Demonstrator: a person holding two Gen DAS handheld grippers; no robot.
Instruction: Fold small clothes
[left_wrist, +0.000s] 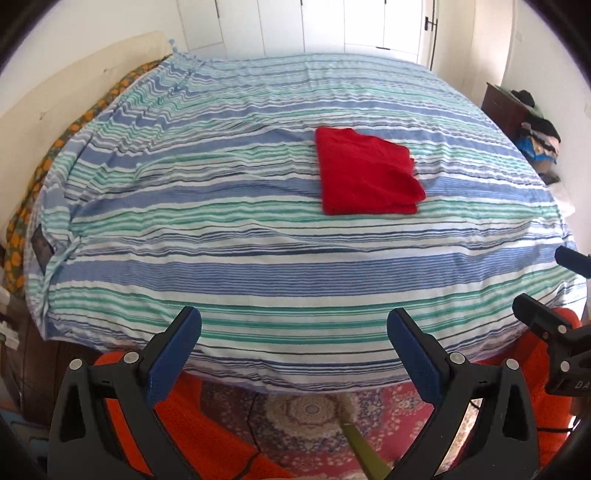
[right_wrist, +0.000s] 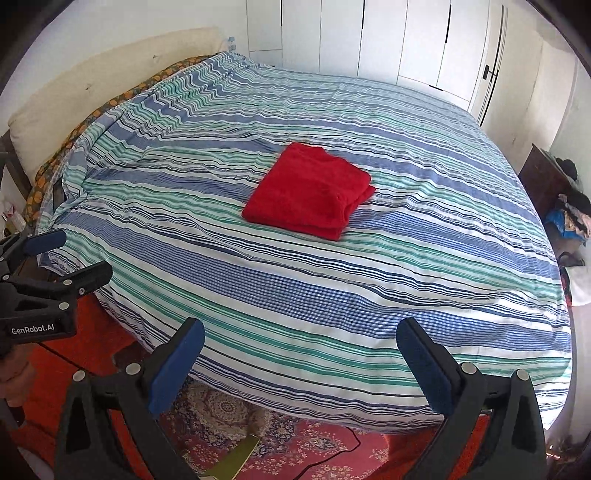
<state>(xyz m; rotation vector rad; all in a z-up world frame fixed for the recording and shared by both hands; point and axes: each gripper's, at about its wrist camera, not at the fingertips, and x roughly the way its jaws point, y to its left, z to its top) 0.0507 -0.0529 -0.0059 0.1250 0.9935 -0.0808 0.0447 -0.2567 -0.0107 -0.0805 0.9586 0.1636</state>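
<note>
A red garment (left_wrist: 367, 171) lies folded into a neat rectangle in the middle of the striped bed (left_wrist: 236, 236). It also shows in the right wrist view (right_wrist: 310, 192). My left gripper (left_wrist: 294, 325) is open and empty, held off the near edge of the bed, well short of the garment. My right gripper (right_wrist: 301, 339) is open and empty too, also back at the near edge. Each gripper shows at the side of the other's view: the right gripper (left_wrist: 546, 280) and the left gripper (right_wrist: 70, 254).
A patterned red rug (left_wrist: 295, 424) covers the floor below the grippers. A dark dresser with a pile of clothes (left_wrist: 532, 125) stands at the right. White wardrobe doors (right_wrist: 369, 40) are behind the bed. A cream headboard (right_wrist: 92, 85) is at the left.
</note>
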